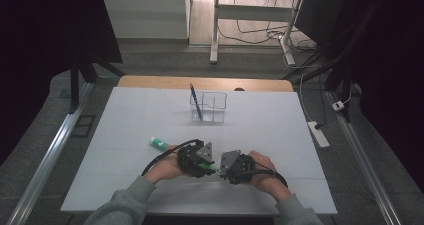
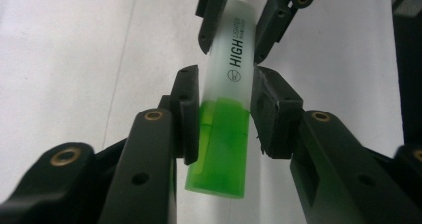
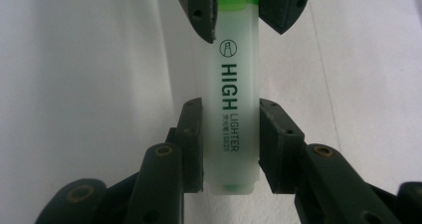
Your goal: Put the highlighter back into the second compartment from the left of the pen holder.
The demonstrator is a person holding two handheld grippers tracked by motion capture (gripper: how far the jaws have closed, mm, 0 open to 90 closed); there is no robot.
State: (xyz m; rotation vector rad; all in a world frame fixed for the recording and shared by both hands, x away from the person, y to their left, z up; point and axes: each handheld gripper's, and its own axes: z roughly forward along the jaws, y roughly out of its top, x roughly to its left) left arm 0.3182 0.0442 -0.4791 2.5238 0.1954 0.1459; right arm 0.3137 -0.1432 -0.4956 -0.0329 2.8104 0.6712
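A highlighter [image 2: 224,149] with a frosted white body and a bright green cap lies between my two grippers, low over the white table [image 1: 125,135] near its front edge. My left gripper [image 2: 224,117] has its pads pressed on the green cap end. My right gripper [image 3: 230,144] faces it from the other side, with its pads against the white body printed "HIGH LIGHTER" [image 3: 230,99]. In the high view the left gripper [image 1: 212,169] and the right gripper [image 1: 223,171] meet tip to tip, with a sliver of green highlighter [image 1: 217,171] between them.
A clear plastic organiser [image 1: 210,109] stands at the table's middle back with a blue pen [image 1: 195,102] leaning in it. A small white and green tube [image 1: 158,143] lies left of my left hand. A power strip [image 1: 318,133] lies on the floor to the right.
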